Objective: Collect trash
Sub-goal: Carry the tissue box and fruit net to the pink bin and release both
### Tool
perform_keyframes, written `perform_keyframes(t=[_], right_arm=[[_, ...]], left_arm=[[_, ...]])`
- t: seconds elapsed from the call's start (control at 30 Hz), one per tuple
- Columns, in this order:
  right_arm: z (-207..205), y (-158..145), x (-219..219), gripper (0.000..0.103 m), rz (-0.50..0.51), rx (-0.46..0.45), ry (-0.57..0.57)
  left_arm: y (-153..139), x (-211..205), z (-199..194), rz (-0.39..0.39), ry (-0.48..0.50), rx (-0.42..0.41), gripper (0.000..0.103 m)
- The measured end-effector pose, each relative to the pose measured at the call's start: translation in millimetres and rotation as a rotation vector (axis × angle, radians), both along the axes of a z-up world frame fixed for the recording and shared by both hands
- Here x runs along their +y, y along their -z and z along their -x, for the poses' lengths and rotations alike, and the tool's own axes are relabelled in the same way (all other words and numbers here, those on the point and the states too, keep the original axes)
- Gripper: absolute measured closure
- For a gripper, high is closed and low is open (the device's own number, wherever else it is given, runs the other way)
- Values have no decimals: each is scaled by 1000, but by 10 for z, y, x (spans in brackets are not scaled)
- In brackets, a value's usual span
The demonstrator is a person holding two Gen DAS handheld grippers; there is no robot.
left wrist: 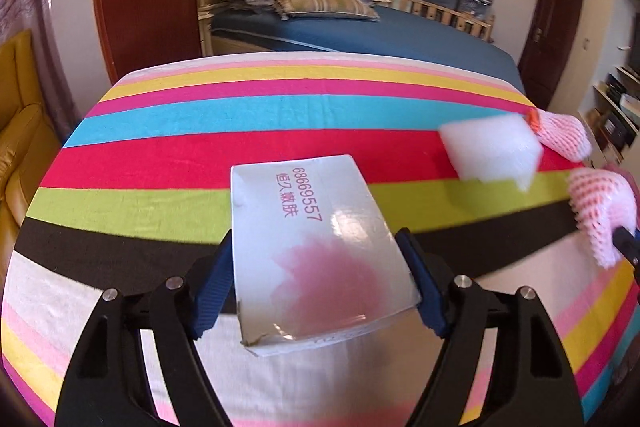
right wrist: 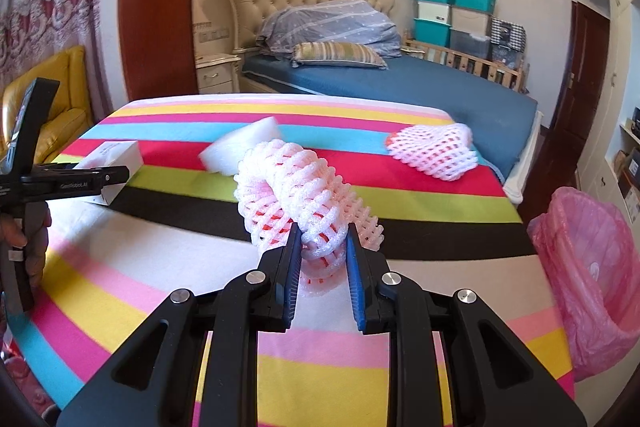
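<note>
My left gripper (left wrist: 318,263) is shut on a white cardboard box (left wrist: 316,239) with pink print and holds it above the striped cloth; the box also shows in the right wrist view (right wrist: 116,163). My right gripper (right wrist: 322,243) is shut on a pink foam fruit net (right wrist: 296,195), also seen at the right edge of the left wrist view (left wrist: 600,211). A white foam block (left wrist: 492,151) (right wrist: 240,145) and a second pink foam net (left wrist: 564,135) (right wrist: 434,147) lie on the cloth beyond.
A bin lined with a pink bag (right wrist: 588,287) stands off the table's right side. The table has a striped cloth (right wrist: 160,307). A bed (right wrist: 400,79) lies behind, a yellow armchair (right wrist: 48,107) at the left, and shelves (left wrist: 616,115) at the right.
</note>
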State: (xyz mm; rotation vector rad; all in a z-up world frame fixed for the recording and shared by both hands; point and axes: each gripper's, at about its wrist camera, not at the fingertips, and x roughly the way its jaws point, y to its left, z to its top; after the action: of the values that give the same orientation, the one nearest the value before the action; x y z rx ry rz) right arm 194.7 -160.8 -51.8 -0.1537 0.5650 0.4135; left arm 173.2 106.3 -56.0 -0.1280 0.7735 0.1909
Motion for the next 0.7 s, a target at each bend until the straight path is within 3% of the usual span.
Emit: perform_keyframes(t=[0.33, 0.7], right_arm=[[371, 40, 196, 81, 13, 3, -55], [535, 97, 114, 81, -4, -4, -40]], left_arm=[[-65, -393, 561, -75, 103, -89, 28], [-141, -726, 722, -92, 190, -158, 28]])
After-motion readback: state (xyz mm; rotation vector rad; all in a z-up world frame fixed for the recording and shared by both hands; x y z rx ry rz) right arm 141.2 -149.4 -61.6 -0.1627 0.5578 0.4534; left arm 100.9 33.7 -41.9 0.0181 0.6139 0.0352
